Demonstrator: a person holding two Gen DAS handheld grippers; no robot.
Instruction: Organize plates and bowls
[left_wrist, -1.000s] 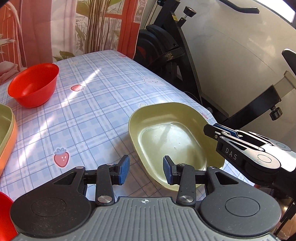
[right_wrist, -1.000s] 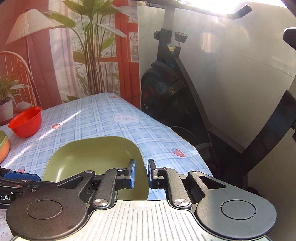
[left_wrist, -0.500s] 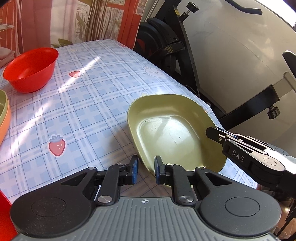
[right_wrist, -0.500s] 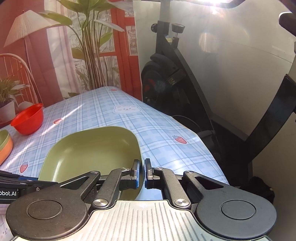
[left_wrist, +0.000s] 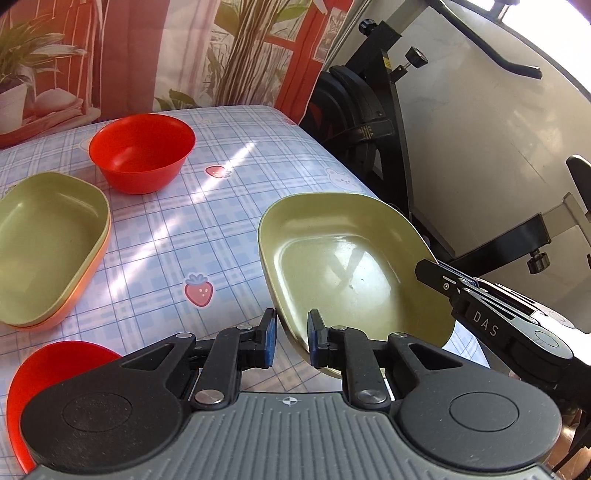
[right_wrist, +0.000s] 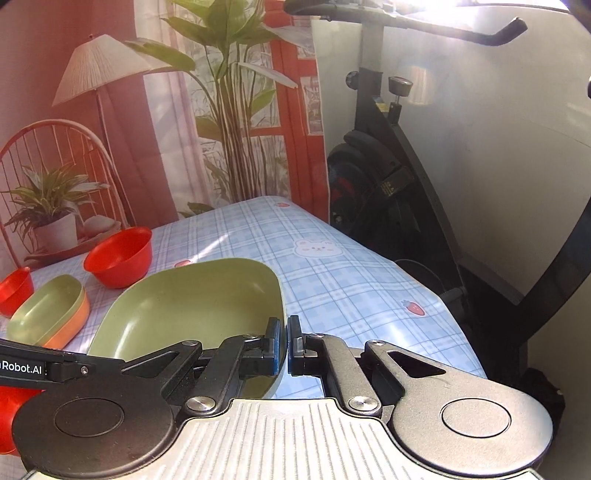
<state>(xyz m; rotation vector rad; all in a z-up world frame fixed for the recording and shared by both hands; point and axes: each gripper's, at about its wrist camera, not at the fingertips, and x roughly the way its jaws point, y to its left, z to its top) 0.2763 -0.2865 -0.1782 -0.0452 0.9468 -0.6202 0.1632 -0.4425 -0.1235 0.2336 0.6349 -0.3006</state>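
Observation:
A green plate (left_wrist: 343, 266) is held tilted above the table. My left gripper (left_wrist: 291, 338) is shut on its near rim. My right gripper (right_wrist: 283, 345) is shut on its right rim; the plate (right_wrist: 192, 306) lies to its left. A second green plate stacked on an orange one (left_wrist: 44, 243) rests at the left, also in the right wrist view (right_wrist: 48, 314). A red bowl (left_wrist: 142, 151) stands behind it, also in the right wrist view (right_wrist: 118, 256). Another red bowl (left_wrist: 40, 373) sits at the lower left.
The checked tablecloth (left_wrist: 207, 206) ends at the right, where an exercise bike (left_wrist: 373, 122) stands close. A further red bowl (right_wrist: 14, 291) sits at the far left. A potted plant (right_wrist: 48, 218) and a chair stand behind the table.
Both grippers have closed on the green plate's rim and lifted it. The view has risen, and the stacked plates and the near red bowl have come into sight.

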